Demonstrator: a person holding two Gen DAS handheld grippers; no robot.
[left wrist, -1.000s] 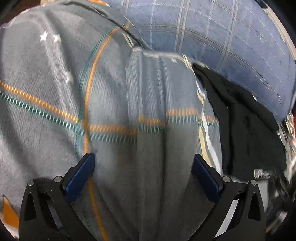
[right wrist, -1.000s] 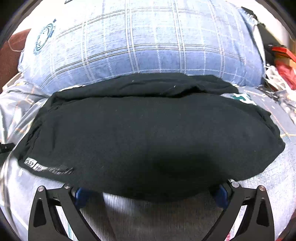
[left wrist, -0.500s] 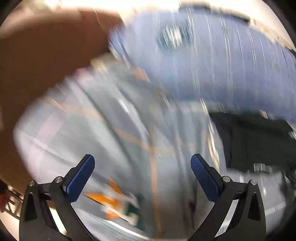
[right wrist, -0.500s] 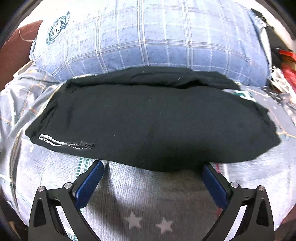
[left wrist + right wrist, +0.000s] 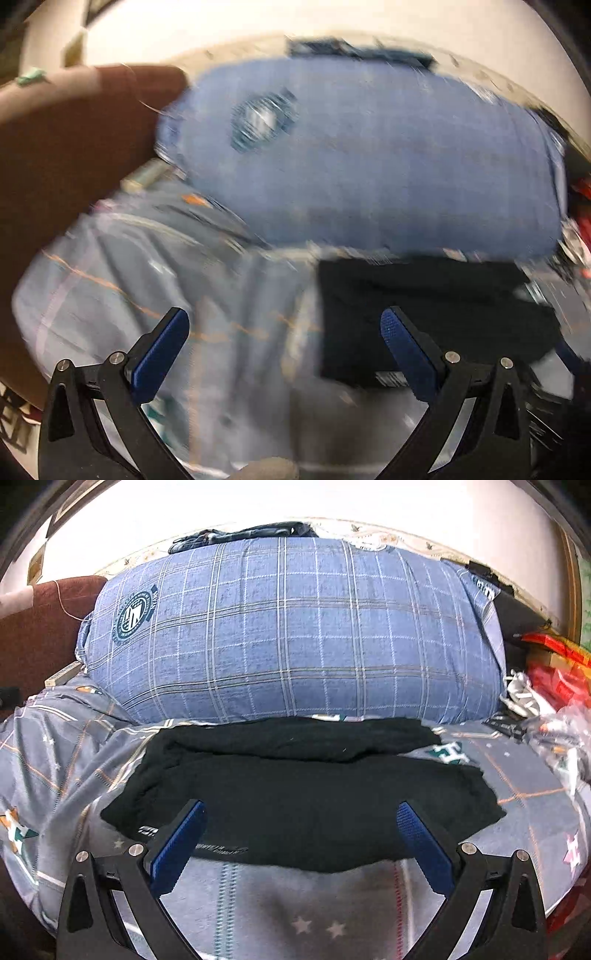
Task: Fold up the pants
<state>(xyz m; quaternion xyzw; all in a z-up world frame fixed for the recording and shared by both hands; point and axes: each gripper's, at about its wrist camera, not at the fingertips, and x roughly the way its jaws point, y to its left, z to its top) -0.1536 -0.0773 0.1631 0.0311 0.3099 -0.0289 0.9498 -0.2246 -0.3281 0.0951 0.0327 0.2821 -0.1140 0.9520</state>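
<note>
So the biggest thing here is the bed (image 5: pixel 524 775), covered in a grey-blue sheet with orange lines and little stars, and a fat blue plaid pillow (image 5: pixel 288 635) sits at the far end against the wall. Right in front of that pillow lie the black pants (image 5: pixel 295 794), folded into a compact flat rectangle with a small white logo at the near left corner. A second layer peeks out along the far edge, so it looks like they're folded over at least once.

The right hand-held gripper (image 5: pixel 301 843) hovers over the near edge of the pants, jaws spread wide, holding nothing. The left hand-held gripper (image 5: pixel 284 350) is off to the left side over the sheet, also spread wide and empty, though that view is really blurry, so I can't say much more.

My read: the folding is basically done, maybe a bit of tidying left.
</note>
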